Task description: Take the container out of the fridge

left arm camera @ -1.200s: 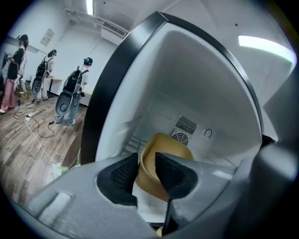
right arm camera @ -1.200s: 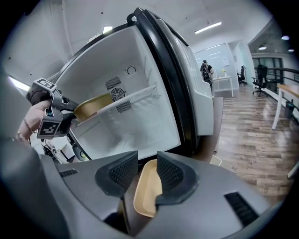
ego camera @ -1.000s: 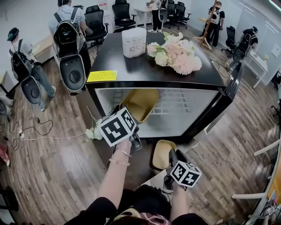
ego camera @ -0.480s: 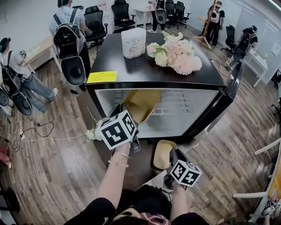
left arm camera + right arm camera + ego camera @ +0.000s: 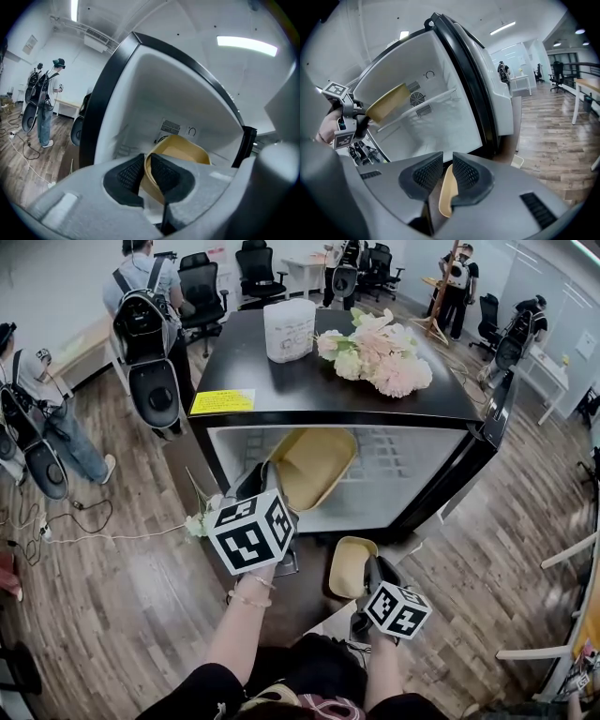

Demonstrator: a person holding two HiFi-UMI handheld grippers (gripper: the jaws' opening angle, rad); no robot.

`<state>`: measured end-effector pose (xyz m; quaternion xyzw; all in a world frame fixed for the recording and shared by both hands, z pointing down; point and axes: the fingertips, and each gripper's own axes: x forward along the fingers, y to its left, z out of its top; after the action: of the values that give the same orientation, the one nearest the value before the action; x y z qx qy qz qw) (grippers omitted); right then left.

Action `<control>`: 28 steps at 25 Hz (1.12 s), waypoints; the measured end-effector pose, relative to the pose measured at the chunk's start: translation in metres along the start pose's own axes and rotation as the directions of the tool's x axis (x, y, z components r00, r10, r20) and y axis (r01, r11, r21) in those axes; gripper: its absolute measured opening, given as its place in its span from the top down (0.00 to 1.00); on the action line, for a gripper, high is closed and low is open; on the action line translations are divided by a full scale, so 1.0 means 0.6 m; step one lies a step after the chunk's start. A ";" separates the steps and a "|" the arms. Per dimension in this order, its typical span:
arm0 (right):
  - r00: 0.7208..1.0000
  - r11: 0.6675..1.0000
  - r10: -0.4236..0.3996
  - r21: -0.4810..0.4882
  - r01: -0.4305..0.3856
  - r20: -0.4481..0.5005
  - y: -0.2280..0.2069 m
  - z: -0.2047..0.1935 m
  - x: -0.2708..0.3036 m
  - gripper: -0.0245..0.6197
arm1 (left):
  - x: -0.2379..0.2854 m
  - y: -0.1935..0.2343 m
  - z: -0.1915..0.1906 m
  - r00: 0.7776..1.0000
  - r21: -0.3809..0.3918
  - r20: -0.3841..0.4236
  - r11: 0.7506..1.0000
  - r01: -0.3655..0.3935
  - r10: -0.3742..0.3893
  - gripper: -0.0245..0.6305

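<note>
While you are taking the container (image 5: 314,465) out, the black fridge (image 5: 281,381) is standing open in front of you, with its door (image 5: 499,418) swung out on your right. The tan container is tipping in the mouth of the fridge, and I think it is not all the way out yet. Your left gripper (image 5: 146,169) is holding it, and its fingers (image 5: 129,173) are squeezing the near rim, one inside and one outside. Your right gripper (image 5: 447,174) is hanging low in front of the fridge. A smaller tan piece (image 5: 352,566), maybe a lid, is standing between its fingers (image 5: 466,173). Those fingers have just been closing, but they are not squeezing yet. The piece is leaning on one finger and a thin gap is showing at the other.

I think you are safest pulling the container straight toward yourself, slowly, with the rim pinched tight. It is hanging from one edge only, so it is likely wanting to swing or slip.

The fridge's black frame is sitting near your left gripper, and the top edge is hanging just over the container. The wire shelf (image 5: 394,460) is lying beside it, deeper in. The door is standing well apart. The floor (image 5: 122,615) on your left is giving you room. The small tan piece is waiting just below your way out.
</note>
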<state>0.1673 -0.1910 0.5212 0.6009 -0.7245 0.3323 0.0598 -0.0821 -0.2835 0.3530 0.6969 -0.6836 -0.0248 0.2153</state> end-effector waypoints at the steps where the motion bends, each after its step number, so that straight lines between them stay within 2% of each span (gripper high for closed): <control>1: 1.000 1.000 -0.005 -0.004 0.005 0.003 0.000 0.000 -0.002 0.86 | -0.005 -0.004 0.001 1.000 0.006 0.003 1.000 0.014 -0.014 0.89; 8: 0.999 0.999 -0.031 -0.029 0.032 0.036 0.005 0.006 -0.022 0.87 | -0.050 -0.025 0.018 0.995 0.035 0.036 0.995 0.097 -0.098 0.89; 13: 0.998 0.998 -0.045 -0.048 0.048 0.052 0.010 0.006 -0.033 0.87 | -0.080 -0.022 0.007 0.990 0.058 0.032 0.989 0.136 -0.138 0.89; 28: 0.991 0.992 -0.094 -0.074 0.101 0.093 0.031 -0.015 -0.071 0.90 | -0.136 0.041 -0.056 0.986 0.083 -0.031 0.983 0.163 -0.161 0.89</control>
<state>0.1592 -0.1496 0.5000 0.6469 -0.7088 0.2734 0.0670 -0.0994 -0.1953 0.3704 0.7591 -0.6223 -0.0046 0.1909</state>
